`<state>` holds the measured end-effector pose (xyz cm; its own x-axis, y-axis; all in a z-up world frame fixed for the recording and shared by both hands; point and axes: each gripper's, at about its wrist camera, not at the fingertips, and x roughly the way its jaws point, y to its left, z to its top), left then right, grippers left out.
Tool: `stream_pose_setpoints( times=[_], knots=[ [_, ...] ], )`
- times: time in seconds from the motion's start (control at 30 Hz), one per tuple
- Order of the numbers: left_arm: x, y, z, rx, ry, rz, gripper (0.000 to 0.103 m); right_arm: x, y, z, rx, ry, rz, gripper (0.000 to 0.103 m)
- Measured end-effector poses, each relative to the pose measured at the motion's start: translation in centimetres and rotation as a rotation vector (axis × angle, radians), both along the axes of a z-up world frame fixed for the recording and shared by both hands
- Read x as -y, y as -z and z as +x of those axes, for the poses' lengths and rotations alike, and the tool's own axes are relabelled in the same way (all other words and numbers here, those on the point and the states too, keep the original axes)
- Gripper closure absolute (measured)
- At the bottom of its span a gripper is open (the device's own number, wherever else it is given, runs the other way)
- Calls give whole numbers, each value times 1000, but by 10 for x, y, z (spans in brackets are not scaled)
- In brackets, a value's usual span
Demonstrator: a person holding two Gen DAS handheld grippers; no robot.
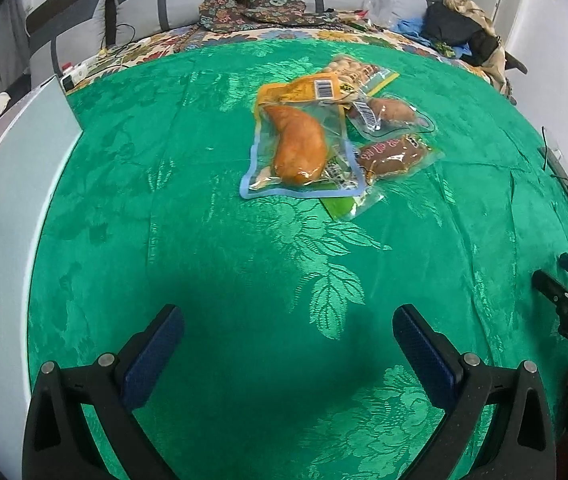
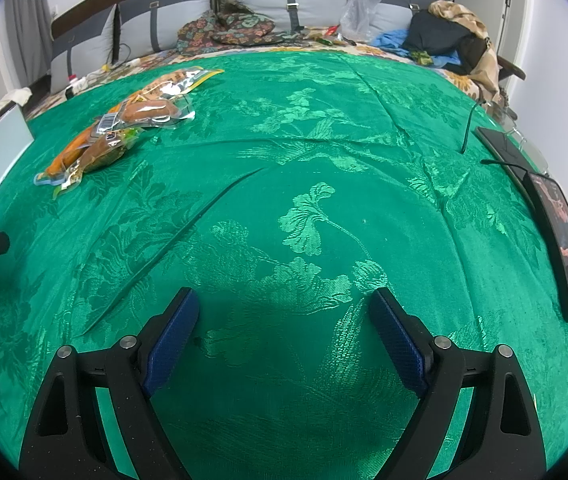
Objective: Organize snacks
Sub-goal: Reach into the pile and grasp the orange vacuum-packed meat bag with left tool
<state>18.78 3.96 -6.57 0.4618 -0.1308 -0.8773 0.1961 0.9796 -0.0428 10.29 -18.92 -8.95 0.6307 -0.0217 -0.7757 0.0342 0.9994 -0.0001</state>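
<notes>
A pile of clear snack packets lies on the green cloth [image 1: 204,240]. On top is a big packet with an orange chicken leg [image 1: 299,148]. Beside it are a brown meat packet [image 1: 394,155], a smaller sausage packet [image 1: 392,112], a peanut packet [image 1: 348,68] and a green-edged packet [image 1: 342,206] underneath. The pile also shows far left in the right wrist view [image 2: 116,136]. My left gripper [image 1: 288,324] is open and empty, short of the pile. My right gripper [image 2: 282,308] is open and empty over bare cloth, and shows at the left wrist view's right edge [image 1: 564,292].
A white box [image 1: 12,200] stands at the left edge. Two phones [image 2: 564,240] with a cable lie at the right edge. Behind the green cloth are cushions, patterned fabric [image 2: 224,28], a plastic bag and heaped clothes [image 2: 452,36].
</notes>
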Motion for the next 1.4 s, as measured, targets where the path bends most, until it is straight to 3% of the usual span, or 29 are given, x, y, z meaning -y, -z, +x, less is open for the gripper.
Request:
stream_pose_setpoints(
  times=[0.23, 0.47, 0.57, 0.7, 0.9, 1.0, 1.03, 1.1, 1.13, 1.17, 1.2, 1.27, 1.33, 1.4],
  knots=[
    [0, -4, 3, -18, 7, -23, 0, 0, 0, 0, 0, 0, 1, 13],
    [-26, -47, 43, 57, -83, -136, 0, 0, 0, 0, 0, 0, 1, 13],
    [-24, -50, 68, 49, -82, -135, 1, 0, 0, 0, 0, 0, 1, 13],
    [-10, -36, 105, 9, -71, -79, 11, 0, 0, 0, 0, 0, 2, 13],
    [12, -1, 151, -70, -98, -91, 12, 0, 0, 0, 0, 0, 2, 13],
    [26, 18, 164, -105, -71, 3, 9, 0, 0, 0, 0, 0, 2, 13],
    [28, 20, 166, -94, -53, 18, 1, 0, 0, 0, 0, 0, 2, 13],
    [23, 23, 167, -83, -52, 6, 0, 0, 0, 0, 0, 0, 2, 13],
    [19, 23, 165, -81, -54, -2, 4, 0, 0, 0, 0, 0, 2, 13],
    [17, 21, 163, -66, -53, 6, 22, 0, 0, 0, 0, 0, 2, 13],
    [15, 18, 157, -39, -52, 47, 28, 0, 0, 0, 0, 0, 3, 13],
    [-4, 12, 144, -41, -76, -32, 48, 0, 0, 0, 0, 0, 3, 13],
    [-25, 11, 127, -63, -117, -93, 50, 0, 0, 0, 0, 0, 3, 13],
    [-42, 10, 102, -66, -142, -73, 49, 0, -1, 0, 0, 0, 3, 13]
  ],
)
